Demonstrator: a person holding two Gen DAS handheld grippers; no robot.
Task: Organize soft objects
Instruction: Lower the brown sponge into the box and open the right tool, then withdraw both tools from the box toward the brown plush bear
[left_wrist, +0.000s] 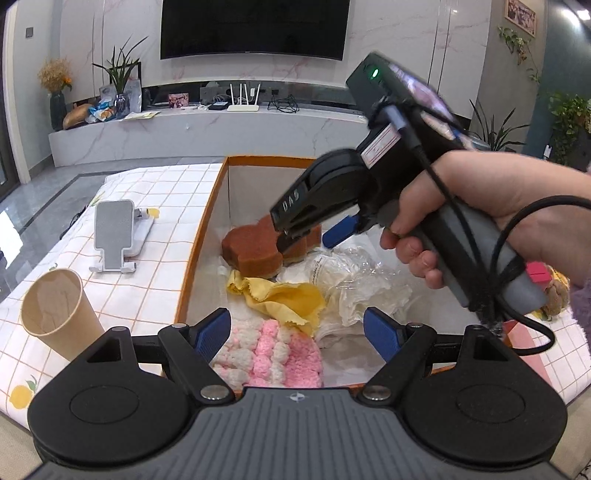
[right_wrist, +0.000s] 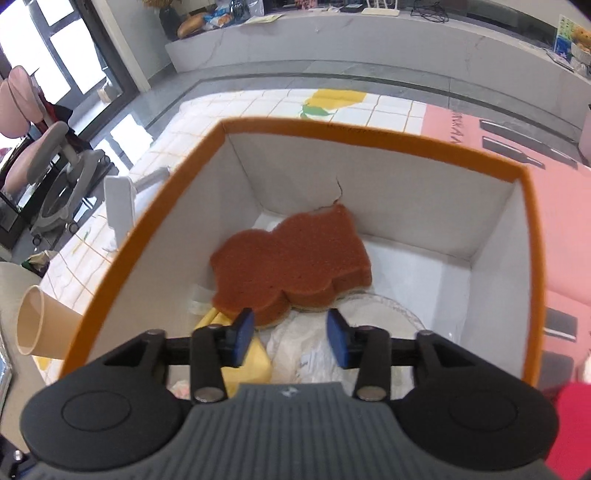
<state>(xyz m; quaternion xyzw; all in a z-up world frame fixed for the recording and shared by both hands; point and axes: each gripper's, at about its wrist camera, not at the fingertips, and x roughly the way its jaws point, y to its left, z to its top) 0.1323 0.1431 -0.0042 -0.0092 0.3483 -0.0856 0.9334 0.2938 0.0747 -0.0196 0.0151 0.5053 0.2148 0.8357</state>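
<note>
Right hand-held gripper (right_wrist: 291, 334) released, jaws apart just above the brown sponge (right_wrist: 291, 266) in the box (right_wrist: 369, 134)

The orange-rimmed box (right_wrist: 373, 138) has white inner walls and stands open on the table. Contents:

- Brown sponge (right_wrist: 291, 266): thick, scalloped outline, pale underside layer; lies flat toward the far left corner, its near edge resting on the items below.
- Yellow cloth (left_wrist: 288, 295): crumpled, just in front of the sponge.
- Clear plastic wrap and white paper (left_wrist: 354, 284): bunched at the right of the cloth.
- Pink-and-white fluffy knit (left_wrist: 273, 354): against the near wall.
</note>
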